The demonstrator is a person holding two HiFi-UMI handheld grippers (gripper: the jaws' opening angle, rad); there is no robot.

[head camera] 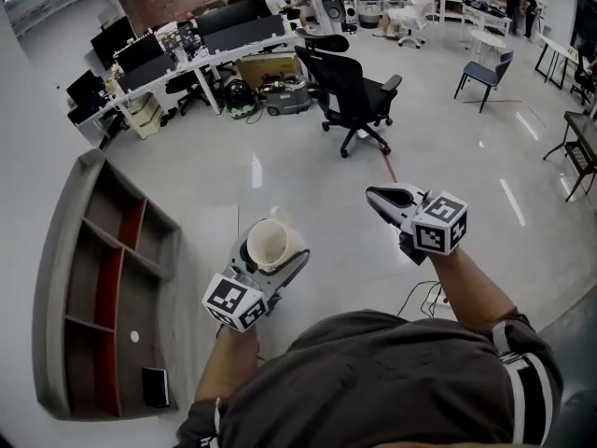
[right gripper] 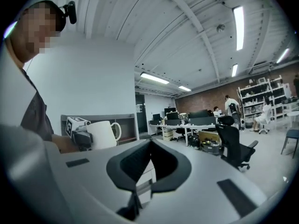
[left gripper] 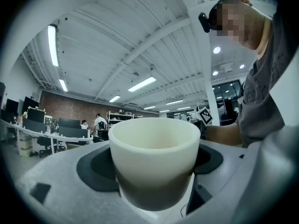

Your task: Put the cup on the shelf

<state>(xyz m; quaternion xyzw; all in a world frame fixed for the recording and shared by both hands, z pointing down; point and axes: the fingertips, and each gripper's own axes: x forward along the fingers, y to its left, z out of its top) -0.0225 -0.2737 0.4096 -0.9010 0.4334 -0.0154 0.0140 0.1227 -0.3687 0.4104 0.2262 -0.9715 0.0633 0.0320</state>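
- Task status: not complete. The shelf (head camera: 52, 287) stands against the wall at my far left. No cup sits in any compartment that I can see. The compartment nearest me holds a small dark flat object (head camera: 155, 386); I cannot identify it.
- Task object: the cup (head camera: 267, 241), cream with a side handle, is off the shelf and in the air over the floor (head camera: 280, 157), in front of my body. It is upright, mouth up, and well apart from the shelf.
- Left gripper (head camera: 280, 248): jaws part open, to the width of the cup, and closed on it. In the left gripper view the dark pads (left gripper: 93, 168) bear on opposite sides of the cup wall (left gripper: 154, 157), low on the body. The rim stands clear above the jaws. In my judgement the grip is firm.
- Right gripper (head camera: 373, 192): jaws brought together, tips meeting, nothing between them. It is held forward at my right, touches nothing and takes no part in the carry. Its camera shows the cup handle (right gripper: 117, 130) pointing away from me, with the shelf behind the cup.
- Remaining work, as I judge it: carry the cup left to the shelf, choose a free compartment, set the base flat on the board, release the left jaws and draw them clear.
- Completed work: cup pickup only.
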